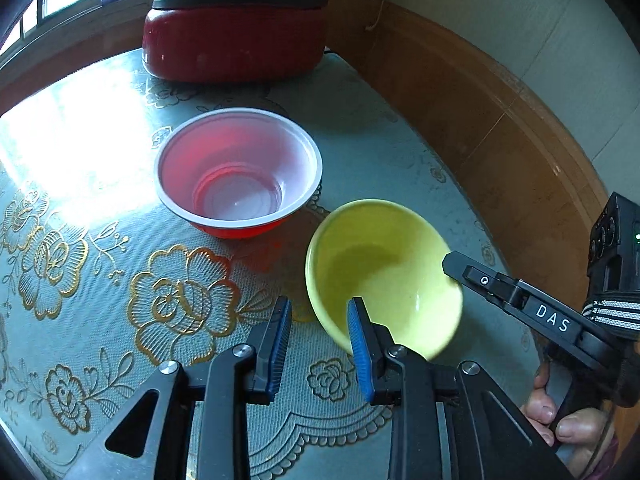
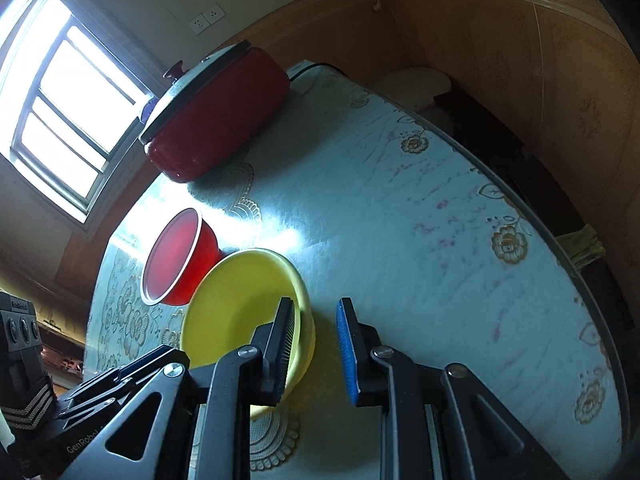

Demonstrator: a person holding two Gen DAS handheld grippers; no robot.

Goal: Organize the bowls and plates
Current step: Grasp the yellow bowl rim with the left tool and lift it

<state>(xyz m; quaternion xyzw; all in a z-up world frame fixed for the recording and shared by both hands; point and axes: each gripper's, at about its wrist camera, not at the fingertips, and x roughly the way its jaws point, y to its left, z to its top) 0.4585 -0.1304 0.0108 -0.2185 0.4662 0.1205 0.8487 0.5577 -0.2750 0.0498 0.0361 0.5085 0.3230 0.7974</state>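
Counting two bowls: yellow bowl (image 1: 384,276), red bowl (image 1: 239,170); one pot (image 1: 236,36).

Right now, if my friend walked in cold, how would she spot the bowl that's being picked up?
Start at the big red lidded pot at the table's far side, then come nearer past the red bowl with its white inside. Just beside it sits the yellow bowl, tilted, plain yellow all over, with the right hand-held gripper straddling its rim.
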